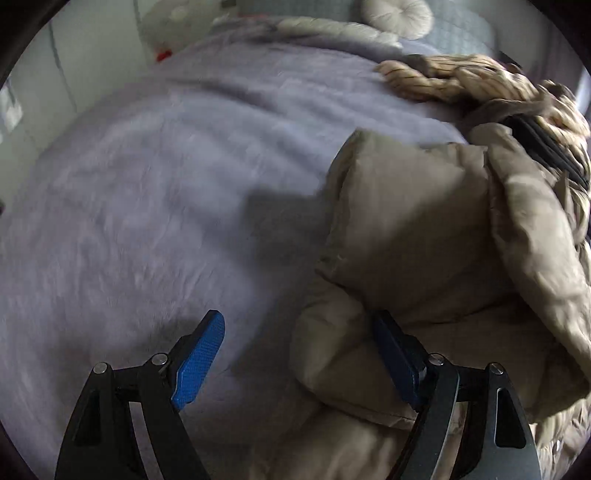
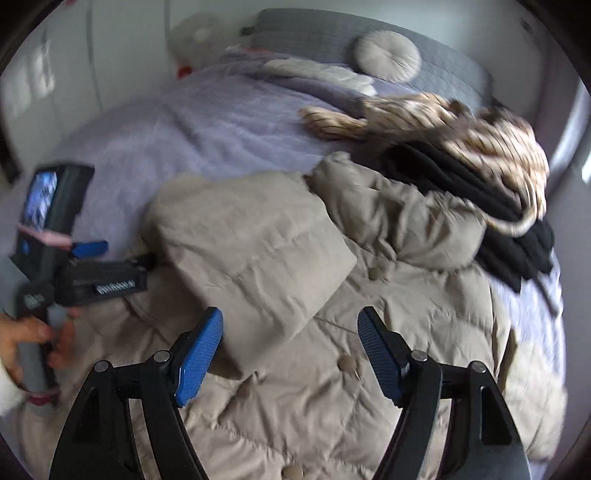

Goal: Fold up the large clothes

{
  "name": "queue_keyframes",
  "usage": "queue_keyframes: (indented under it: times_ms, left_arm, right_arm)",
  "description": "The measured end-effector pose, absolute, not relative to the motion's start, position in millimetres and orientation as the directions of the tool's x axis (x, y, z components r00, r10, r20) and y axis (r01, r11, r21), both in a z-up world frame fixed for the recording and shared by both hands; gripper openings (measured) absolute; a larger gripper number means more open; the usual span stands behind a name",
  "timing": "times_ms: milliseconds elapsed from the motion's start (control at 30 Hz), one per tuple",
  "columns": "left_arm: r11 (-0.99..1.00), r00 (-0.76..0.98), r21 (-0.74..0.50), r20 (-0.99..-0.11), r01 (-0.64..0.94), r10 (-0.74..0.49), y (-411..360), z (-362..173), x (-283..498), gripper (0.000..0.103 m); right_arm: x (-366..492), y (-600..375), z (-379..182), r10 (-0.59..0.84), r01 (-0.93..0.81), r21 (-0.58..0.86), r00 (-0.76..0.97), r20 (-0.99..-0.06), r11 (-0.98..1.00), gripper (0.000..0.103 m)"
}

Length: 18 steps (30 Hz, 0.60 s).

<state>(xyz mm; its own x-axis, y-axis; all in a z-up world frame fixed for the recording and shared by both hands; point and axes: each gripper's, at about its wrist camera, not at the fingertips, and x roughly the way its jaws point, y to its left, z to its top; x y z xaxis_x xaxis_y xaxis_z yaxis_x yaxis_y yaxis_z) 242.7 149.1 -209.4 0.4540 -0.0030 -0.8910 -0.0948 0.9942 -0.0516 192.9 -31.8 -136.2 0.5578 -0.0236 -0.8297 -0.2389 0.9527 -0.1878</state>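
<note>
A large beige puffer jacket (image 2: 332, 332) lies on the bed, with one sleeve (image 2: 255, 266) folded across its front. My right gripper (image 2: 290, 325) is open just above the jacket, over the sleeve's cuff, and holds nothing. My left gripper (image 1: 299, 328) is open at the jacket's left edge (image 1: 406, 240); its right finger is against the padded fabric, its left finger over the blanket. The left gripper also shows in the right wrist view (image 2: 88, 273), held by a hand at the jacket's left side.
A lilac fluffy blanket (image 1: 147, 203) covers the bed. A striped beige garment (image 2: 424, 122) and a black garment (image 2: 480, 206) are piled beyond the jacket on the right. A round cushion (image 2: 388, 55) and a grey headboard (image 2: 314, 33) are at the far end.
</note>
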Motion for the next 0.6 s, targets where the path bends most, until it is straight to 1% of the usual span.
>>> queue_keyframes:
  times_ms: [33,100,167,200,267,367,400,433,467,533,567,600]
  left_arm:
    - [0.992,0.457,-0.070,-0.889,-0.101,-0.016,153.4,-213.1,244.5,0.083]
    - [0.994,0.464,-0.063,-0.886,-0.090,-0.014,153.1,-216.1,247.6,0.083]
    - [0.997,0.474,-0.027,-0.881,-0.068,0.008,148.5,-217.0,250.1,0.083]
    - [0.998,0.478,-0.016,-0.878,-0.057,0.013,147.1,-217.5,251.6,0.083]
    - [0.998,0.477,-0.015,-0.879,-0.053,0.012,146.6,-219.4,251.9,0.083]
    - [0.998,0.468,-0.034,-0.884,-0.056,-0.003,151.1,-219.8,254.6,0.083]
    - [0.998,0.468,-0.033,-0.884,-0.054,-0.004,150.6,-220.1,254.3,0.084]
    - [0.998,0.467,-0.034,-0.884,-0.051,-0.007,150.6,-218.5,245.8,0.084]
    - [0.998,0.463,-0.036,-0.886,-0.049,-0.009,151.6,-217.4,244.1,0.084]
    - [0.998,0.454,-0.034,-0.891,-0.046,-0.009,153.2,-207.3,245.4,0.083]
    - [0.998,0.465,-0.031,-0.885,-0.047,-0.006,153.9,-200.1,241.4,0.083]
    - [0.998,0.509,-0.028,-0.861,-0.048,0.000,157.5,-185.0,241.4,0.083]
  right_arm:
    - [200.3,-19.6,-146.9,-0.068,-0.258,-0.254,0.564,-0.823,0.932,0.078]
    - [215.4,-5.3,-166.7,-0.152,-0.268,-0.362,0.577,-0.802,0.893,0.078]
    - [227.9,-4.2,-176.1,-0.216,-0.234,-0.419,0.586,-0.781,0.878,0.078]
    - [235.6,-13.0,-174.8,-0.250,-0.168,-0.423,0.597,-0.763,0.890,0.077]
    - [239.6,-42.3,-164.6,-0.290,-0.018,-0.372,0.591,-0.753,0.928,0.077]
    - [239.3,-111.4,-155.2,-0.313,0.248,-0.210,0.519,-0.796,0.946,0.077]
    - [235.4,-136.9,-155.3,-0.310,0.336,-0.153,0.488,-0.816,0.930,0.077]
    - [228.2,-170.1,-156.2,-0.269,0.430,-0.051,0.464,-0.844,0.902,0.077]
    - [220.1,-192.9,-156.8,-0.240,0.495,0.014,0.447,-0.862,0.869,0.077]
    - [204.5,-226.5,-150.1,-0.207,0.570,0.099,0.447,-0.870,0.816,0.077]
    - [195.2,-234.3,-142.2,-0.196,0.572,0.131,0.473,-0.859,0.809,0.077]
    - [190.7,-238.6,-130.5,-0.182,0.559,0.165,0.512,-0.839,0.812,0.077]
